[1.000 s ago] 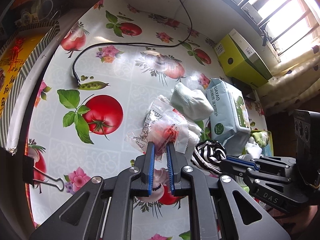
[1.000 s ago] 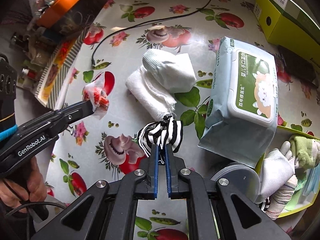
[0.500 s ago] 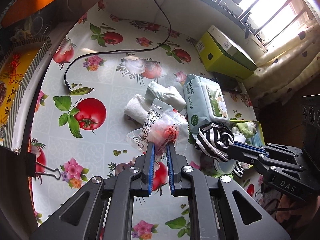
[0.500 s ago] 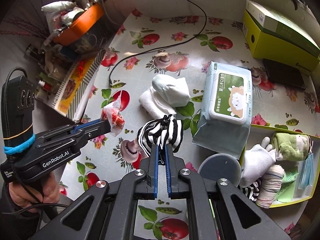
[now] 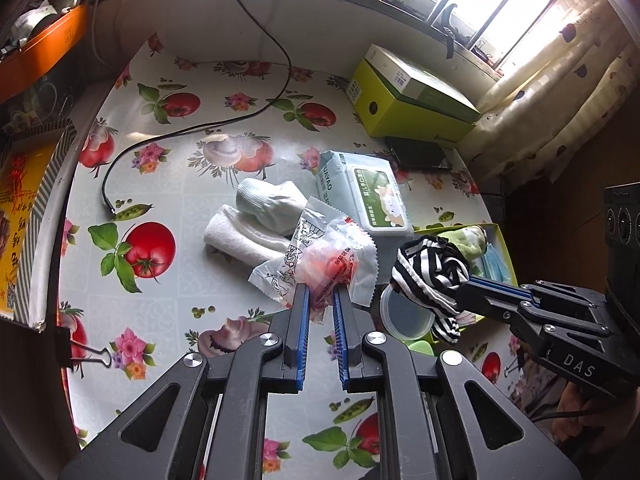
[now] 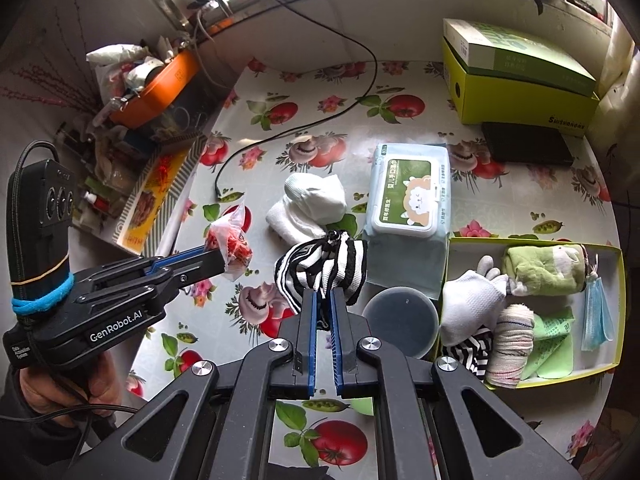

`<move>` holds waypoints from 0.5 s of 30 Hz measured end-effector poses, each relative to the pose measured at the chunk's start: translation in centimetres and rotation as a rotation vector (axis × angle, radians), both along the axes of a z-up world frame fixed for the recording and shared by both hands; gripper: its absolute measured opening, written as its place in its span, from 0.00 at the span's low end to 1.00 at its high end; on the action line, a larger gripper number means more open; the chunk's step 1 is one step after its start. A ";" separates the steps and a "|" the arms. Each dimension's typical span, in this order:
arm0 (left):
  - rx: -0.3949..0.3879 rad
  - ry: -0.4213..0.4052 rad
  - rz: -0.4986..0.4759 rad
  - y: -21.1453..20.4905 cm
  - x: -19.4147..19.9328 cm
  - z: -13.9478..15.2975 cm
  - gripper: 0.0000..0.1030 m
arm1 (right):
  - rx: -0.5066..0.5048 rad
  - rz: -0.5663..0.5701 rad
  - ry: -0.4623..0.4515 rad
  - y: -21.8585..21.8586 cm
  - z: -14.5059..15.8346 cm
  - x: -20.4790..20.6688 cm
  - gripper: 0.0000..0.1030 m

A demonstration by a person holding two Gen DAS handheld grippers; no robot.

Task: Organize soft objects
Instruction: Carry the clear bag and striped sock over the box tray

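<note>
My left gripper (image 5: 320, 294) is shut on a clear plastic packet with red contents (image 5: 328, 264), held above the table; the same packet shows in the right wrist view (image 6: 230, 242). My right gripper (image 6: 324, 294) is shut on a black-and-white striped sock (image 6: 324, 264), also seen in the left wrist view (image 5: 432, 276), held high above a grey round lid (image 6: 400, 322). A white sock (image 6: 316, 196) lies on a white rolled towel (image 6: 288, 220) on the table. A yellow-green tray (image 6: 616, 304) at the right holds socks, a glove, cloths and a face mask.
A pack of wet wipes (image 6: 408, 192) lies beside the tray. A green box (image 6: 516, 76) and a black flat object (image 6: 524, 144) stand at the back right. A black cable (image 6: 300, 128) crosses the floral tablecloth. An orange tray (image 6: 160, 88) with clutter sits off the left edge.
Both grippers have risen well above the table with their loads. The striped sock has moved right, towards the grey lid and the tray. More of the tray is in view.
</note>
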State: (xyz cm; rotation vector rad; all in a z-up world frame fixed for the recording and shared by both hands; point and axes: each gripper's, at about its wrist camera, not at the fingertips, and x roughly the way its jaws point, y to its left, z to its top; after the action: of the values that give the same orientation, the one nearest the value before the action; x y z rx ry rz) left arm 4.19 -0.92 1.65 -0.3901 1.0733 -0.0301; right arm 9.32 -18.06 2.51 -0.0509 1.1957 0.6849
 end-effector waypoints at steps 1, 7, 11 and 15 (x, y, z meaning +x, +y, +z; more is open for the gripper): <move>0.004 -0.001 -0.006 -0.3 0.1 0.1 0.12 | 0.003 -0.007 -0.001 -0.4 0.1 0.0 0.06; 0.019 -0.003 -0.043 -2.0 0.5 0.7 0.12 | 0.018 -0.047 -0.010 -2.5 0.6 -0.2 0.06; 0.028 -0.004 -0.067 -3.0 1.0 1.0 0.12 | 0.027 -0.070 -0.014 -3.7 0.8 -0.3 0.06; 0.034 -0.005 -0.088 -3.9 1.4 1.2 0.12 | 0.034 -0.092 -0.014 -4.8 0.9 -0.1 0.06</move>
State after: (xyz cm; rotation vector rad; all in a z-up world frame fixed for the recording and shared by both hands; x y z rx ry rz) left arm 5.63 -4.81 2.85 -0.3115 1.0840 -0.0908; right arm 9.19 -22.84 3.40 0.0274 1.1653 0.6226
